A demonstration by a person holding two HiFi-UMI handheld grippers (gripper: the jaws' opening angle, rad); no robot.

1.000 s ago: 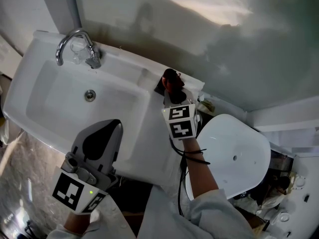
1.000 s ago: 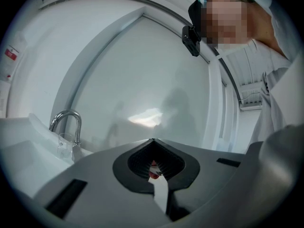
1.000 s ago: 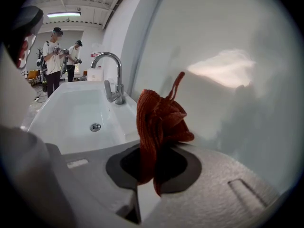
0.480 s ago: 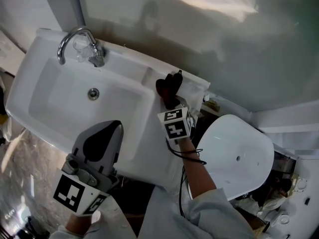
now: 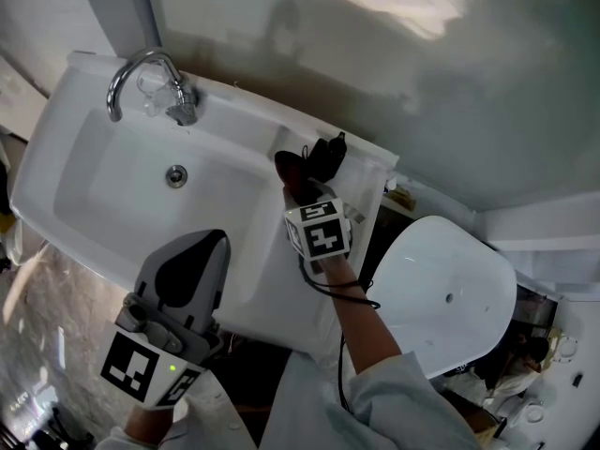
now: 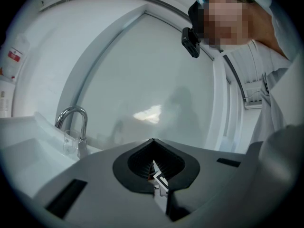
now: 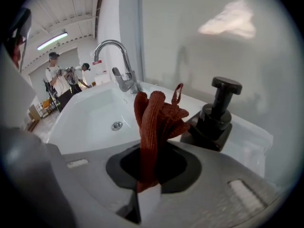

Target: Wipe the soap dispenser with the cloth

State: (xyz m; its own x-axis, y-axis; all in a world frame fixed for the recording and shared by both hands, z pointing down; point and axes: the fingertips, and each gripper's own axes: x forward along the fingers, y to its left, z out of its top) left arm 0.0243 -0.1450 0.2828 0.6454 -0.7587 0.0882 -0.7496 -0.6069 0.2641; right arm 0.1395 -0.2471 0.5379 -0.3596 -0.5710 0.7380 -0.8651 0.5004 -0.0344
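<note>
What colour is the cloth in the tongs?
The cloth is rusty red, ribbed like knitting. It shows best in the right gripper view.

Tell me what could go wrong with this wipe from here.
1. The cloth, bunched in the shut right gripper, shows little flat face; a swipe might only graze the soap dispenser.
2. The dispenser stands near the end of the sink ledge; a sideways push could tip it off.
</note>
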